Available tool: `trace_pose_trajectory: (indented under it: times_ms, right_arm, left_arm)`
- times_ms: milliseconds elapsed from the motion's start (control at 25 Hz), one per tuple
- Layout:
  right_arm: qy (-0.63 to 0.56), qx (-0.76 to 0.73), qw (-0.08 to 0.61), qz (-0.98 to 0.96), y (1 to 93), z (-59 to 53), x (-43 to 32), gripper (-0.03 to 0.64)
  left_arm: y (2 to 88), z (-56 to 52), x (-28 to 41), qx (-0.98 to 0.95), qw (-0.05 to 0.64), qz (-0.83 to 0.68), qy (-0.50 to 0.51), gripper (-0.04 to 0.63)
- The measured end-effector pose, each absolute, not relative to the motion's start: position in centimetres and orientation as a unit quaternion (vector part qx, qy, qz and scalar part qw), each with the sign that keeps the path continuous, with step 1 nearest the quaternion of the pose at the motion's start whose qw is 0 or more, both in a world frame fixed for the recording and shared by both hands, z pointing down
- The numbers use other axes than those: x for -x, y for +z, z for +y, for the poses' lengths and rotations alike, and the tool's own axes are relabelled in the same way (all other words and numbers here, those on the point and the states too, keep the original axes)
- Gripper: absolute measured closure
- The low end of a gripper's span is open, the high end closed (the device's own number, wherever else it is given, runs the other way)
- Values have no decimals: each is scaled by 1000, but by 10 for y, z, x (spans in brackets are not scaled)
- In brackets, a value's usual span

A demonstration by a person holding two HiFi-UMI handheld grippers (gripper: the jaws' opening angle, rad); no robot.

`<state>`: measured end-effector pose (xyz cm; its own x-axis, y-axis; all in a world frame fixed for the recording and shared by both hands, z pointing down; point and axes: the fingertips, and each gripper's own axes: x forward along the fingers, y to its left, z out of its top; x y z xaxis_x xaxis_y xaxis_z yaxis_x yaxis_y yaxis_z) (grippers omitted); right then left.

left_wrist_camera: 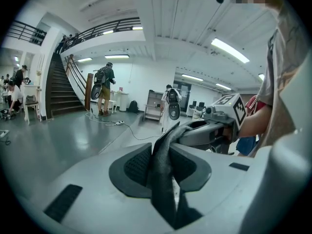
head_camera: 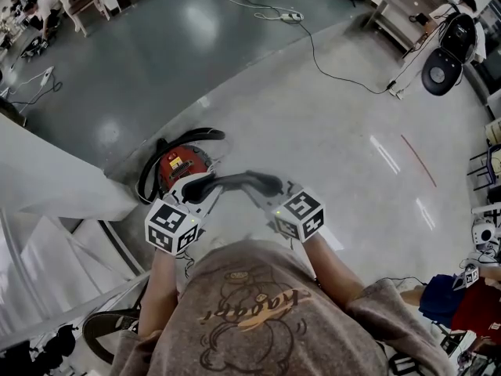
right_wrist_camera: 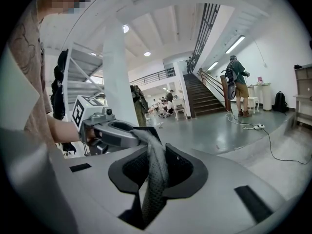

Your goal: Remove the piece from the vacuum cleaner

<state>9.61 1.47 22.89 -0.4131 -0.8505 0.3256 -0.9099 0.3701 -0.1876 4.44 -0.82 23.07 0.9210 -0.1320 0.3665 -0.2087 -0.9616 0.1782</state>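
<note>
The red vacuum cleaner (head_camera: 182, 165) with its black hose (head_camera: 149, 175) sits on the pale floor just ahead of me. A dark, textured flexible piece (head_camera: 235, 182) stretches between both grippers above it. My left gripper (head_camera: 200, 188) is shut on one end of the piece (left_wrist_camera: 163, 174). My right gripper (head_camera: 262, 186) is shut on the other end (right_wrist_camera: 155, 174). In the left gripper view the right gripper (left_wrist_camera: 202, 130) faces me across the piece; in the right gripper view the left gripper (right_wrist_camera: 122, 133) does the same. Where the piece meets the vacuum is hidden.
A white sloping stair side (head_camera: 55, 178) rises at the left. Cables and a power strip (head_camera: 291, 16) lie on the floor ahead. A round black device (head_camera: 441, 69) and desks stand far right. A staircase (left_wrist_camera: 61, 87) and a standing person (left_wrist_camera: 105, 89) are in the background.
</note>
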Motion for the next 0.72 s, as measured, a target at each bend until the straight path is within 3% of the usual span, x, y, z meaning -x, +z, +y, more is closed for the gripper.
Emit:
trace_pose_trajectory:
  times_ms: [720]
  right_arm:
    - [167,-544,90,-817,231,22,-92,554]
  left_arm:
    - [232,-1,-39,-972,114,-112,174,512]
